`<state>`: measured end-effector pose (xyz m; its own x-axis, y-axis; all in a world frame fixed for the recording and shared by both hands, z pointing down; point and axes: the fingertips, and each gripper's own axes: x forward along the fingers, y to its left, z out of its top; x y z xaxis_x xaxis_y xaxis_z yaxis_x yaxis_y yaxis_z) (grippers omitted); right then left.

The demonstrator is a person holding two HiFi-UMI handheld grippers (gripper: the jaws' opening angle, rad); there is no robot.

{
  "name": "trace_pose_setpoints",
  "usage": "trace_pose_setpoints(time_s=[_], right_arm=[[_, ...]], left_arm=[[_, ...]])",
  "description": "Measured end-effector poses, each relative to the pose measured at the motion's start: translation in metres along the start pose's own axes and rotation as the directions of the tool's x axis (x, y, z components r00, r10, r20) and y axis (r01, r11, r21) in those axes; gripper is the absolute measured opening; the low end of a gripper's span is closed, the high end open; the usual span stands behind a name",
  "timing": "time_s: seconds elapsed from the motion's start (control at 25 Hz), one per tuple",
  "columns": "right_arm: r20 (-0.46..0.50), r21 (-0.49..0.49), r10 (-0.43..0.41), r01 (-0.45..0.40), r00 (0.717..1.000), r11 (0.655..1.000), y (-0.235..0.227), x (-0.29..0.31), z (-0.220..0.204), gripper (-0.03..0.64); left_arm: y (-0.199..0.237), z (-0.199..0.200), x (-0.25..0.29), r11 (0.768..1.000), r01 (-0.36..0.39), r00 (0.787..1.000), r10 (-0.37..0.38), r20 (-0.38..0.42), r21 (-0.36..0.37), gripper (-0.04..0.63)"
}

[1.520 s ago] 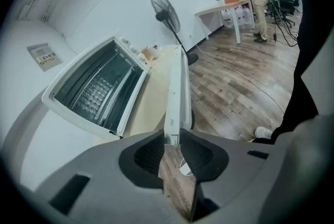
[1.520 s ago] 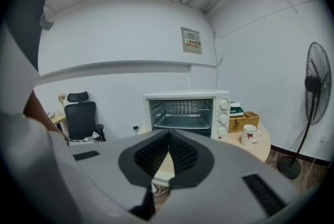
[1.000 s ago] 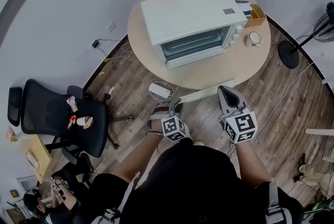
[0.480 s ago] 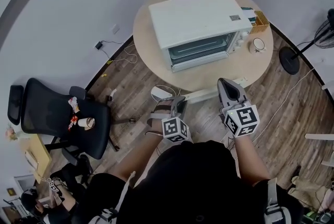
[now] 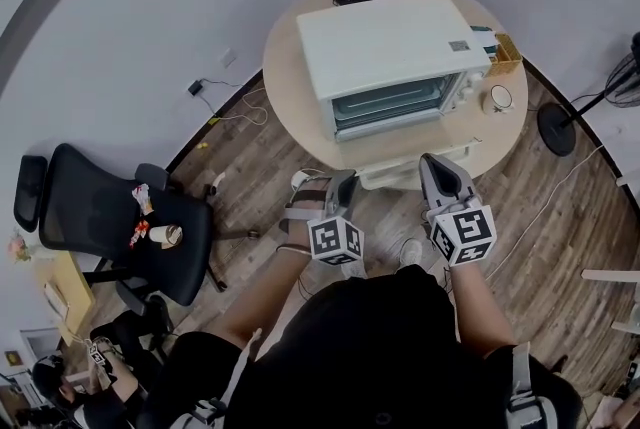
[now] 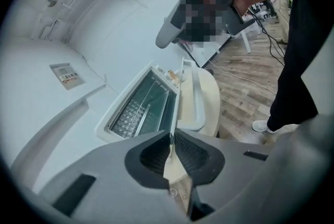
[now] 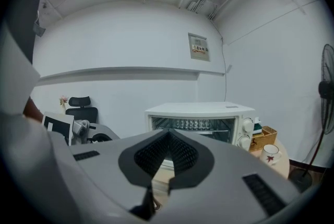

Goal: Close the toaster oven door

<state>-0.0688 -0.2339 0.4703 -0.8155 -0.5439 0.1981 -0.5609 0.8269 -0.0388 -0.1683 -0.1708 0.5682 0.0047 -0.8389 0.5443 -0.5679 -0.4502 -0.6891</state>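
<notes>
The toaster oven (image 5: 385, 42) stands mid-table (image 5: 290, 92), its door (image 5: 412, 173) dropped flat open toward me at six o'clock and reaching the table's near rim, so I judge it needs lifting from its front lip. My right gripper (image 5: 437, 169) has its fingers pressed together and empty, close by the door's near edge at about five o'clock, a blunt wedge for pushing. My left gripper (image 5: 340, 185) sits off the door's eight o'clock, apart from it, with fingers closing on nothing.
</notes>
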Motion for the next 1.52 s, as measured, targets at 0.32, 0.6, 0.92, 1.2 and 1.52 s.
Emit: trace_pose_setpoints(time_s=[0.32,0.6,0.92,1.2,1.52], right_arm=[[0.026,-0.013,0.063,-0.063,0.998,0.998,-0.007,0.016,0.015,-0.003],[0.029,-0.017,0.098,-0.098,0.995,0.995,-0.023,0.021,0.018,-0.003],[0.017,-0.005,0.113,-0.113,0.993,0.994,-0.045,0.02,0.016,-0.003],[0.012,-0.01,0.129,-0.129,0.992,0.992,-0.06,0.021,0.018,-0.002],[0.023,-0.015,0.142,-0.142,0.99,0.99,-0.07,0.025,0.023,-0.002]], left_arm=[[0.029,0.002,0.006,0.998,-0.066,0.997,0.065,-0.049,-0.005,0.031],[0.054,0.0,0.014,0.989,-0.145,0.983,0.144,-0.11,-0.001,0.035],[0.075,-0.002,0.023,0.978,-0.205,0.959,0.209,-0.189,0.041,0.043],[0.092,-0.006,0.03,0.97,-0.236,0.939,0.243,-0.243,0.057,0.057],[0.112,-0.009,0.04,0.959,-0.275,0.917,0.283,-0.281,0.066,0.063]])
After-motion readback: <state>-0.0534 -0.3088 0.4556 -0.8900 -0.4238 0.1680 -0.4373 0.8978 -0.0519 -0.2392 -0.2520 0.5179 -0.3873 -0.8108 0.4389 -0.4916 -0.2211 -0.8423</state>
